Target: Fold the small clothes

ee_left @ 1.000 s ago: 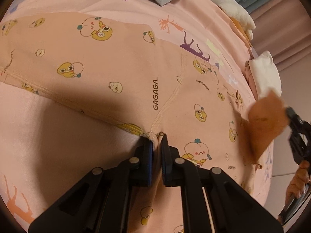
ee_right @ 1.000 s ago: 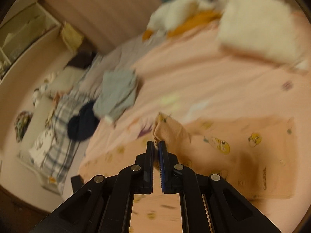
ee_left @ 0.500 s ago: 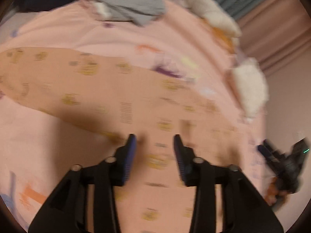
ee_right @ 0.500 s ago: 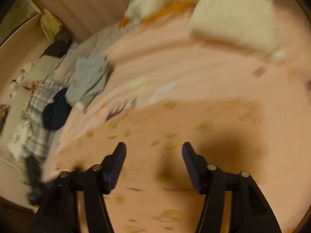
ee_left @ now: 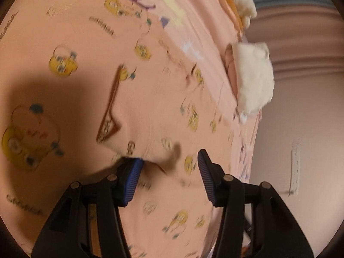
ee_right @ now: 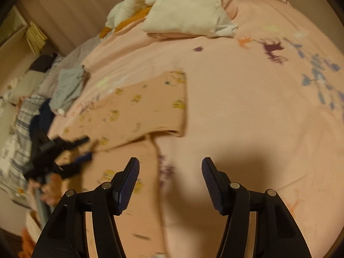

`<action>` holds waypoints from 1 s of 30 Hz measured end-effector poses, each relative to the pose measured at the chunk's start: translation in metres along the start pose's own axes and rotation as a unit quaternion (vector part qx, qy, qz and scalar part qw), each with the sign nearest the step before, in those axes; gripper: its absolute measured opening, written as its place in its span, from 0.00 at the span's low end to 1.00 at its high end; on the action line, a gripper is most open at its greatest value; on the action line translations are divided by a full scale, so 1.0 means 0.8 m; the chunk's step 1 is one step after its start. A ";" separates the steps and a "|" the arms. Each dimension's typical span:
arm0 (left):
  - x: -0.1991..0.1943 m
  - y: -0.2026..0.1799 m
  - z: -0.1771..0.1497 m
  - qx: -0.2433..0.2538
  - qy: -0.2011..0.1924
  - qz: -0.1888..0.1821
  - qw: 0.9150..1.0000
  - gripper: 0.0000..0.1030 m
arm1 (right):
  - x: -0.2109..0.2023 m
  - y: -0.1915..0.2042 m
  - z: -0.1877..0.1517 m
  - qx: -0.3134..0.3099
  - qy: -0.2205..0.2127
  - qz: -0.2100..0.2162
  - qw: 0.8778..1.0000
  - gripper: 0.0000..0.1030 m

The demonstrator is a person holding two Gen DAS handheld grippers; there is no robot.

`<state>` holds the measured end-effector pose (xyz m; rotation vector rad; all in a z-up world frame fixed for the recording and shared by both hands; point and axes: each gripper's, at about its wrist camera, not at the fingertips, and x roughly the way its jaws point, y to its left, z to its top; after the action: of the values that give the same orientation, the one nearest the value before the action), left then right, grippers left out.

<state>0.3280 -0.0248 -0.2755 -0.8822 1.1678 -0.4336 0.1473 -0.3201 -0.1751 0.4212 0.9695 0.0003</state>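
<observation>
Peach printed garment (ee_right: 150,105) spread on pink bedsheet (ee_right: 247,111).
Left gripper (ee_left: 169,167) parted, lately narrowing, clasping nothing; right gripper (ee_right: 169,172) parted, empty.

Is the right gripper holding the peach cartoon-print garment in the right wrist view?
No, the right gripper is open and empty above the peach cartoon-print garment.

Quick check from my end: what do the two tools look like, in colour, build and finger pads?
The left tool and the right tool match. Each has a black plastic frame with triangular cut-outs and silver rivets at the pivots. Each finger carries a blue ribbed pad. No cables, markings or sleeves show.
</observation>
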 end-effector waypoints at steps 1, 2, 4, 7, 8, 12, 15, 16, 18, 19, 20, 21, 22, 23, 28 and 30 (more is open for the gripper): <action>0.002 -0.003 0.004 0.001 -0.014 0.003 1.000 0.36 | -0.001 0.000 0.001 -0.006 -0.006 -0.010 1.000 0.59; 0.000 -0.008 0.008 0.006 -0.025 0.012 1.000 0.22 | -0.001 0.000 0.001 -0.009 -0.012 -0.019 1.000 0.59; 0.005 -0.019 0.017 0.024 -0.044 0.046 0.998 0.08 | 0.003 0.001 0.001 -0.022 -0.019 -0.028 0.999 0.59; -0.008 -0.024 0.026 0.026 -0.081 0.048 0.995 0.09 | 0.022 0.011 0.000 -0.046 -0.009 -0.038 0.998 0.59; -0.015 -0.026 0.030 0.028 -0.095 0.042 0.994 0.09 | 0.029 0.014 -0.002 -0.050 -0.003 -0.037 0.998 0.59; -0.047 -0.036 0.046 0.062 -0.143 0.056 0.986 0.09 | 0.062 0.031 -0.003 -0.046 0.009 -0.008 0.999 0.61; -0.055 -0.028 0.056 0.045 -0.140 0.028 0.989 0.09 | 0.096 0.050 0.000 -0.046 0.012 -0.010 0.999 0.69; -0.054 -0.025 0.058 0.037 -0.137 0.019 0.990 0.09 | 0.103 0.054 0.001 -0.045 0.011 -0.016 0.999 0.69; -0.057 -0.021 0.060 0.035 -0.134 0.015 0.990 0.09 | 0.104 0.060 0.005 -0.047 -0.022 -0.027 0.998 0.69; -0.062 -0.020 0.061 0.038 -0.140 0.014 0.989 0.09 | 0.103 0.058 0.010 -0.040 -0.035 -0.027 0.998 0.69; -0.068 -0.020 0.063 0.044 -0.149 0.014 0.988 0.09 | 0.102 0.054 0.014 -0.029 -0.038 -0.020 0.999 0.69; -0.077 -0.020 0.066 0.053 -0.166 0.023 0.985 0.09 | 0.102 0.048 0.019 -0.015 -0.040 -0.011 0.999 0.69; -0.084 -0.018 0.069 0.057 -0.181 0.035 0.981 0.09 | 0.103 0.038 0.025 0.004 -0.045 -0.011 0.999 0.67; -0.089 -0.016 0.072 0.058 -0.192 0.042 0.979 0.09 | 0.104 0.032 0.026 0.015 -0.045 -0.022 0.999 0.65; -0.092 0.031 0.083 0.016 -0.179 0.049 0.983 0.10 | 0.107 0.017 0.015 0.037 -0.065 -0.020 0.997 0.50; -0.083 0.053 0.080 0.001 -0.160 0.068 0.985 0.10 | 0.108 0.020 0.011 0.036 -0.071 -0.025 0.996 0.50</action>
<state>0.3569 0.0712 -0.2606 -0.8293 0.9233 -0.1735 0.2067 -0.2928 -0.2340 0.4564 0.8408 -0.1097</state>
